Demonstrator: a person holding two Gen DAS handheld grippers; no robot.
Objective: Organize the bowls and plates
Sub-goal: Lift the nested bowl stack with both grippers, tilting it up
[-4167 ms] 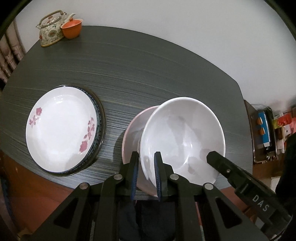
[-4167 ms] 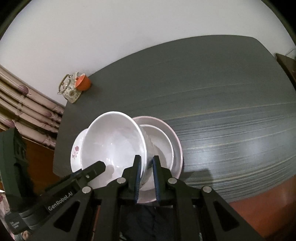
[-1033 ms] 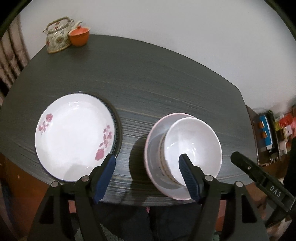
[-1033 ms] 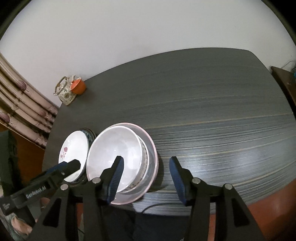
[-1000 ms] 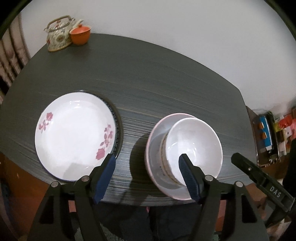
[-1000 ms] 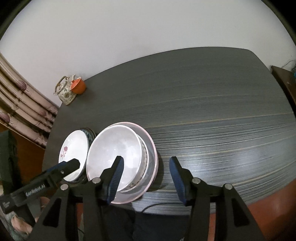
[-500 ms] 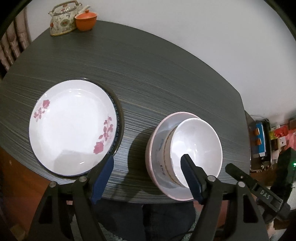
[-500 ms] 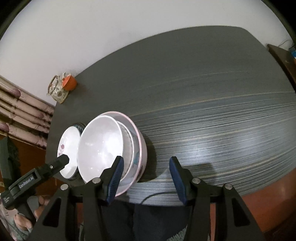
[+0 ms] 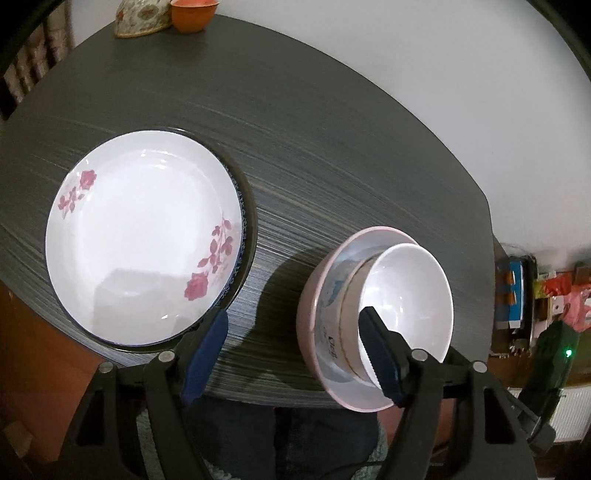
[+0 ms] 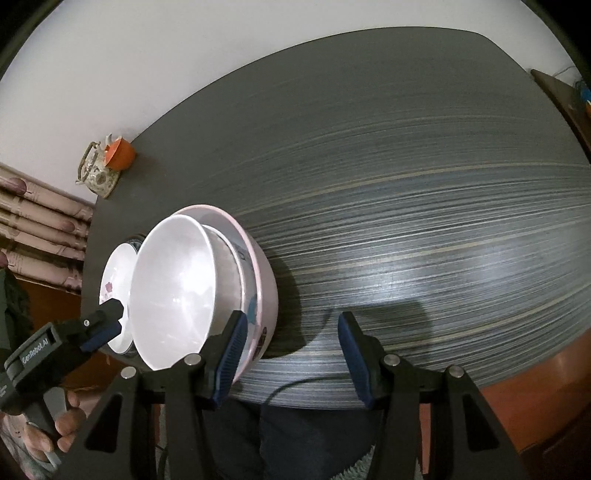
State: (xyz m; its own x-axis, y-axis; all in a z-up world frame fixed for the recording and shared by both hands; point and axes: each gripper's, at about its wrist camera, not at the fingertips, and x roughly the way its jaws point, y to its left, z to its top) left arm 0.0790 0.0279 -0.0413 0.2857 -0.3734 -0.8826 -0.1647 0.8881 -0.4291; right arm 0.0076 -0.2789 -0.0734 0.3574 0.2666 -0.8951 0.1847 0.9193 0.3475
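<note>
A white bowl (image 9: 410, 295) sits nested on a middle bowl (image 9: 349, 317) inside a pink bowl (image 9: 314, 306) near the table's front edge. To their left a white plate with pink flowers (image 9: 144, 236) lies on a dark-rimmed plate (image 9: 245, 236). My left gripper (image 9: 292, 313) hangs over the gap between plates and bowls. Its jaws are closing with nothing between them. My right gripper (image 10: 292, 317) stands open just right of the pink bowl (image 10: 262, 295), holding nothing. The white bowl (image 10: 173, 288) hides most of the flowered plate (image 10: 114, 280) in the right wrist view.
A floral teapot (image 9: 142, 18) and an orange cup (image 9: 192, 14) stand at the far left corner of the dark table (image 9: 332, 147). A cluttered shelf (image 9: 517, 291) stands off the table's right end. A person's hand (image 10: 62, 424) holds the left gripper below the table edge.
Four seconds ago both grippers were shut on the white bowl's rim above the pink bowl. The bowl now rests nested and both grippers are off it. Over the last second both sank and rolled slightly.
</note>
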